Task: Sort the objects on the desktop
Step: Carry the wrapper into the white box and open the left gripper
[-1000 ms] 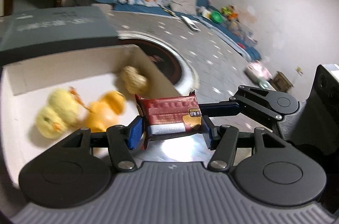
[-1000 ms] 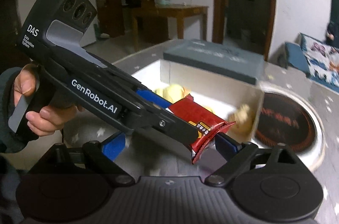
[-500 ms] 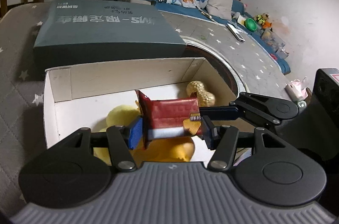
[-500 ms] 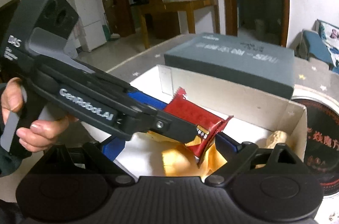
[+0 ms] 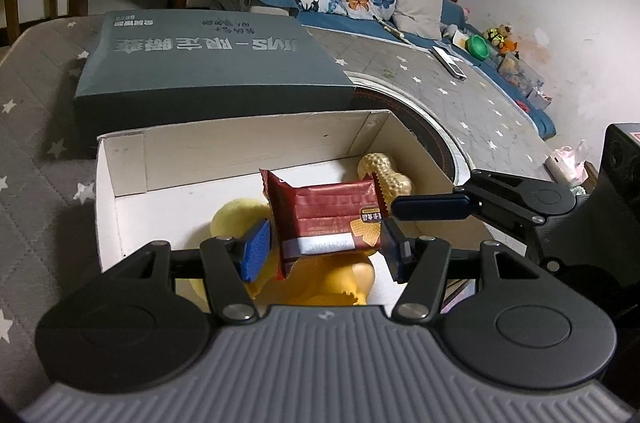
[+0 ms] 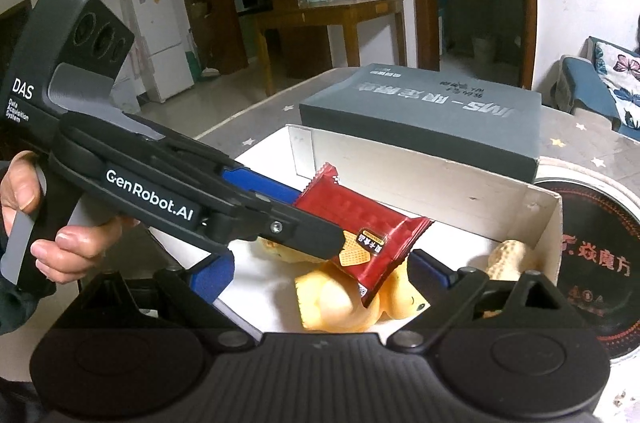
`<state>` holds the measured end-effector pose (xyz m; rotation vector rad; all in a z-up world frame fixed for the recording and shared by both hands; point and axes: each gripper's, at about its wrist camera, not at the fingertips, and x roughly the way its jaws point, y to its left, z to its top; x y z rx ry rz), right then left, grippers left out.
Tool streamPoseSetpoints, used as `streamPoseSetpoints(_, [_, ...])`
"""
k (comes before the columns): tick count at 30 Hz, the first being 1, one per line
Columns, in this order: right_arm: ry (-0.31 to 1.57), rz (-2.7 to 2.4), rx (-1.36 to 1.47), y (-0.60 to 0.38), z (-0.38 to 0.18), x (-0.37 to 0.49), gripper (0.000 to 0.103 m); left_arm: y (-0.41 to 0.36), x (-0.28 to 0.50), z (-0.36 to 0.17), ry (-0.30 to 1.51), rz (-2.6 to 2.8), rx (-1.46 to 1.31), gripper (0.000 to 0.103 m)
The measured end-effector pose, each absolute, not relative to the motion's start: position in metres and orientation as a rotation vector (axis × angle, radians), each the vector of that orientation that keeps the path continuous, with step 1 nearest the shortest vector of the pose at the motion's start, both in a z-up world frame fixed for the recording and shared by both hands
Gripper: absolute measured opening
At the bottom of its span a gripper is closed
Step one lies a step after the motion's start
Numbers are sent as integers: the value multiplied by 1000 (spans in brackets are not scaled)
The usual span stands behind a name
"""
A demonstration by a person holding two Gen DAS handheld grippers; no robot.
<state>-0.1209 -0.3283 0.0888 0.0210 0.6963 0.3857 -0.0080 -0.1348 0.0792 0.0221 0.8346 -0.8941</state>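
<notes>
A red wafer packet [image 5: 326, 213] hangs over the open white box [image 5: 248, 147], with my left gripper [image 5: 324, 249] shut on it. Seen from the right wrist, the packet [image 6: 360, 223] sits tilted above an orange toy [image 6: 332, 299]. In the box lie a peanut-shaped toy [image 5: 386, 177], a yellow plush toy [image 5: 236, 219] and the orange toy [image 5: 340, 279]. My right gripper [image 6: 322, 273] stands open at the box's near edge with nothing gripped. One of its fingers [image 5: 430, 207] reaches in from the right, close to the packet.
A grey lidded box [image 5: 208, 63] lies flat right behind the white one. A black round disc [image 6: 600, 263] is set in the table to the right. A hand [image 6: 64, 247] holds the left gripper's handle. A sofa stands beyond the table.
My left gripper carried the packet from beside the box's right edge to above its inside. The right gripper followed closer to the box and stayed open.
</notes>
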Motion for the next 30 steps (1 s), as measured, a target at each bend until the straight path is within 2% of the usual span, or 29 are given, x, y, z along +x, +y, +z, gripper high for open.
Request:
streamPoseSetpoints(3, [683,375,18,-330,93,-125,99,-133,-12,82,821,-883,37,60])
streamPoseSetpoints(6, [677,365,16,-333,97,-129,99,-130,-15,84,801,-863,48,68])
streamPoseSetpoints(22, [652,311,28,-350,106,-142,103,-95,-25,98,690,-705,69,74])
streamPoseSetpoints(30, [602,280,59,-368,117,-151,103,-35,-32,103,612,-455,11,75])
